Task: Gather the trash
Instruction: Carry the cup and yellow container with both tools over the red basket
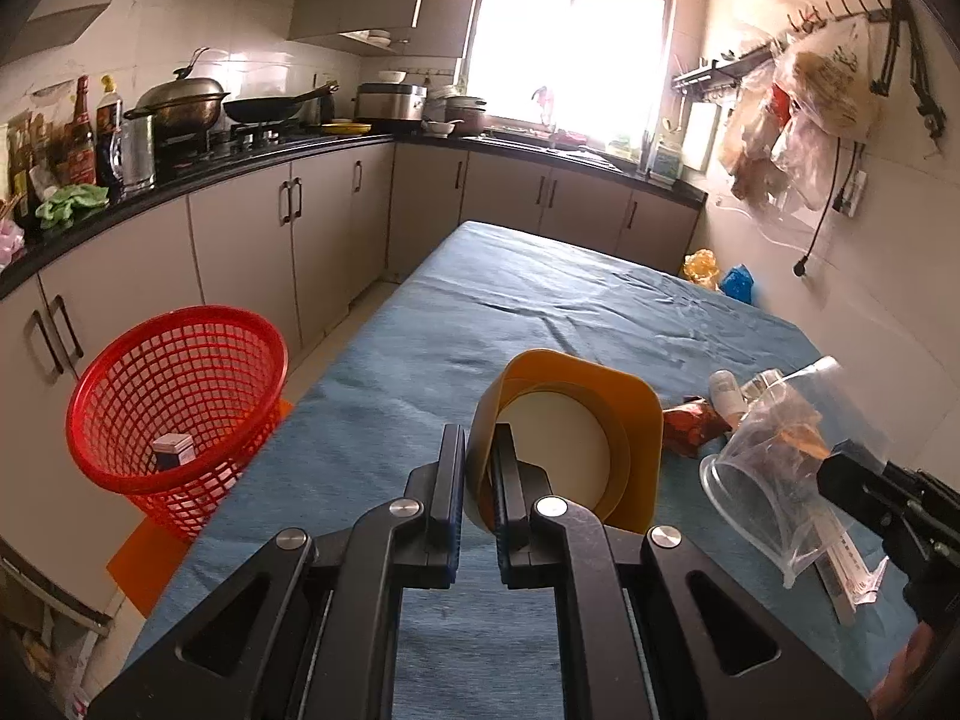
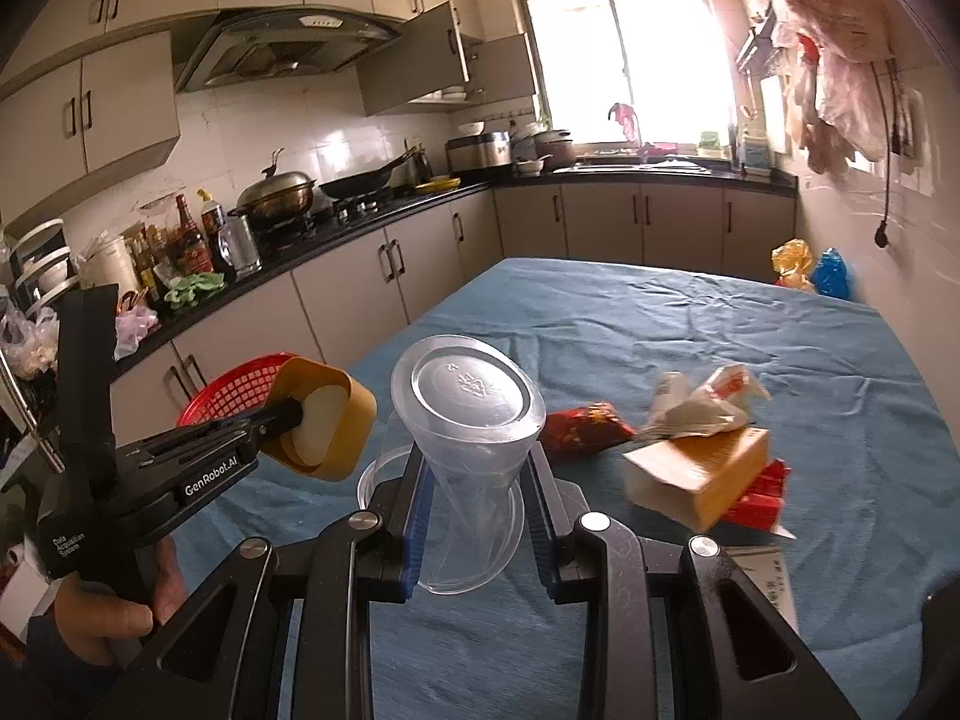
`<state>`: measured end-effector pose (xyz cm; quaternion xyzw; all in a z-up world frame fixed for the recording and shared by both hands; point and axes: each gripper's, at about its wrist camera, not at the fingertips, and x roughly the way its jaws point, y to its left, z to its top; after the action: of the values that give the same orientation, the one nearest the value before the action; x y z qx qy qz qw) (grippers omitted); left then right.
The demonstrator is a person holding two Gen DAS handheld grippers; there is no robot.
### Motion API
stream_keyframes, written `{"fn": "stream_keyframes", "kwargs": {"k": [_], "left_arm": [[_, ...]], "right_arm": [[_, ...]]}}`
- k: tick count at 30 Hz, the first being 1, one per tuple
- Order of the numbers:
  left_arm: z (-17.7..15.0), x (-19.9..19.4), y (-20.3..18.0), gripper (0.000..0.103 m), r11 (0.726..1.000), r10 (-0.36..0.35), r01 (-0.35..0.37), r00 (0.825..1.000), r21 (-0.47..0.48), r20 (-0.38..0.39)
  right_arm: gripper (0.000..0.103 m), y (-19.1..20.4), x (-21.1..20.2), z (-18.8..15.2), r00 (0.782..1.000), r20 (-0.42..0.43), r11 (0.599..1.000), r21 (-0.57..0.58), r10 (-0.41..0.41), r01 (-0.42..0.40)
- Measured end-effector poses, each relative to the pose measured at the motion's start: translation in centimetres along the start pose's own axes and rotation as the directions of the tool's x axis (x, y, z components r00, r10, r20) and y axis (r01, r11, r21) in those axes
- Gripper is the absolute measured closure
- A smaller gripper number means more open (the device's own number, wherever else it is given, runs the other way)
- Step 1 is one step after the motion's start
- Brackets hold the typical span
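Note:
My left gripper [image 1: 478,495] is shut on the rim of a yellow paper bowl [image 1: 576,432], held on its side above the blue-clothed table [image 1: 480,312]; the bowl also shows in the right wrist view [image 2: 327,420]. My right gripper [image 2: 477,498] is shut on a clear plastic cup [image 2: 474,420], squeezed and lifted; the cup also shows in the left wrist view [image 1: 756,480]. A red mesh basket [image 1: 180,396] stands left of the table with a small box inside. A red wrapper [image 2: 579,429], crumpled paper [image 2: 702,405] and a tan carton [image 2: 702,474] lie on the table.
Kitchen counters [image 1: 180,192] with pots and bottles run along the left and back. Bags hang on the right wall [image 1: 798,120]. Yellow and blue bags [image 2: 810,270] sit at the table's far right corner. An orange sheet [image 1: 150,558] lies under the basket.

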<state>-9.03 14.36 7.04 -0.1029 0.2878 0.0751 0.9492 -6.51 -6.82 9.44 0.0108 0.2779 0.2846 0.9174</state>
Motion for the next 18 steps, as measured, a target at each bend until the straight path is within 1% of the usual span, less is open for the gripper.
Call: {"fn": "stream_keyframes", "kwargs": {"k": [18], "left_arm": [[0.2, -0.3, 5.3, 0.095, 0.995, 0.037, -0.037, 0.999, -0.094, 0.003]], "right_arm": [[0.071, 4.7, 3.7, 1.4, 0.997, -0.051, 0.997, -0.059, 0.051, -0.054]]}}
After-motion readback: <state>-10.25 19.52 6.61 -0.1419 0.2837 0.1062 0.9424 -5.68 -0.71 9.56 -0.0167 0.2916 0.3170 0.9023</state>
